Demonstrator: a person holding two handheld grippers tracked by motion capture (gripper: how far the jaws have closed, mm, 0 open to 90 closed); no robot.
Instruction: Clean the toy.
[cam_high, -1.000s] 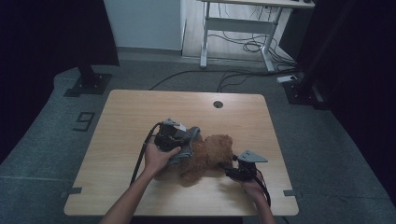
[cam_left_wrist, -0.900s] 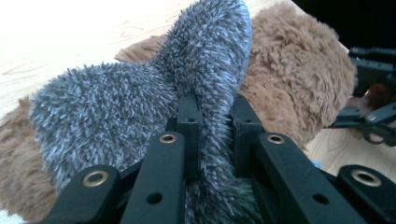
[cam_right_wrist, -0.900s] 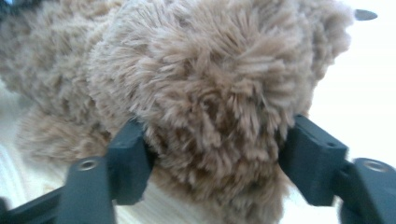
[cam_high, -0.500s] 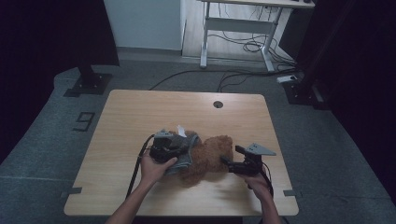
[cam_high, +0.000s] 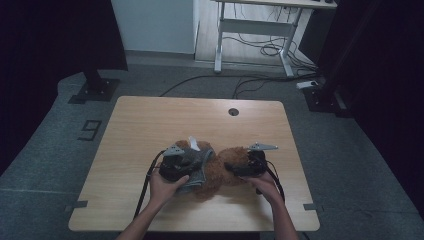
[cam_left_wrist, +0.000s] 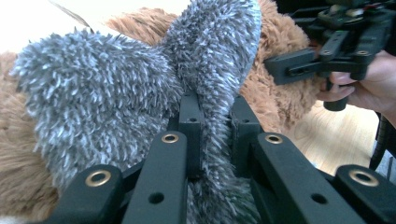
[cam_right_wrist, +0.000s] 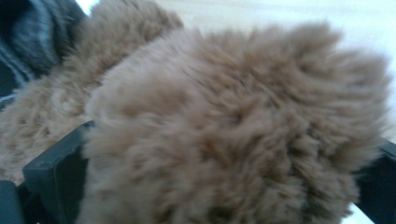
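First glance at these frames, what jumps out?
A brown plush bear lies near the front middle of the wooden table, half wrapped in a shaggy grey garment. The left gripper is shut on a fold of that grey fabric. The right gripper has just been opening, its jaws wide on either side of a furry brown part of the bear.

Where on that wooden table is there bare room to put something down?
The table's far half is bare, from the round cable hole back to the far edge; so are strips along the left and right edges. It is crowded near the front middle, where the brown plush toy, its grey garment and both hands sit.
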